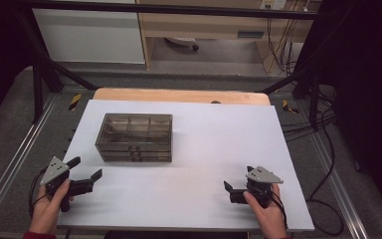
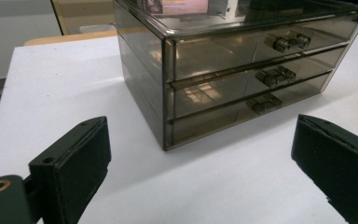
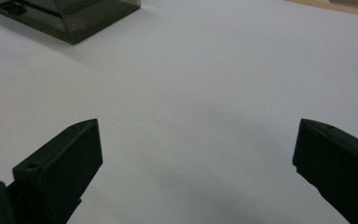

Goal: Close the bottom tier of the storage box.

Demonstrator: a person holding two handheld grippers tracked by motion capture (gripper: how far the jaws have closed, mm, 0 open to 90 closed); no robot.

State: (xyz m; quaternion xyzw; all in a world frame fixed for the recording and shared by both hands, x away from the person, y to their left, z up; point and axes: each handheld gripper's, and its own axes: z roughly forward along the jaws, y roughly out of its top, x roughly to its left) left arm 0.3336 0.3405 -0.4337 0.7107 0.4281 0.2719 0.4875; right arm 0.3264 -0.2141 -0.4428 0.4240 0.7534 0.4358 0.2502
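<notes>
**Fingers wide open, drawer box waiting**

Fingers on my left gripper (image 1: pixel 86 168) are spread far apart with nothing between them. In the left gripper view I see one black finger (image 2: pixel 77 163) at the lower left of the frame and the other at the lower right. Between them, higher up, sits the smoky see-through drawer box (image 2: pixel 242 70). It has three drawers stacked one on top of another, each with a small handle (image 2: pixel 274 75), and all three look pushed in.

From the high view, the drawer box (image 1: pixel 135 137) stands left of the middle of the frame on the white table (image 1: pixel 214 149). My left gripper is at the lower left, near the box but not touching it.

My right gripper (image 1: pixel 234 191) is at the lower right of the high view, well apart from the box. Its fingers (image 3: pixel 58 172) are spread wide too, holding nothing. In the right gripper view a corner of the box peeks in at the upper left.
</notes>
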